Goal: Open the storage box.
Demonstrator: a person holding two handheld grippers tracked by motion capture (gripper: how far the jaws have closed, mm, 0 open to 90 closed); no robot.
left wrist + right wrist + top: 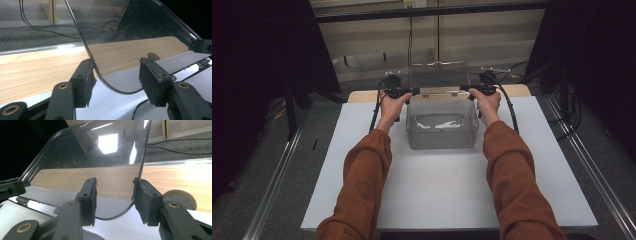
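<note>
A clear plastic box (442,134) stands on the white board, with its clear lid (439,75) raised upright at the far side. Something white (439,123) lies inside the box. My left gripper (412,91) is at the lid's lower left corner and my right gripper (464,89) at its lower right corner. In the left gripper view the left gripper (117,72) is open; the lid (140,30) edge rests against one jaw, with a gap to the other. In the right gripper view the right gripper (116,192) is open too, the lid (100,157) edge touching one jaw.
The white board (437,190) lies on a wooden table (362,95). A round grey-topped disc (180,198) sits on the wood just past my right gripper. Cables (45,25) run over the grey floor behind. Black curtains and metal rails (277,175) flank the table.
</note>
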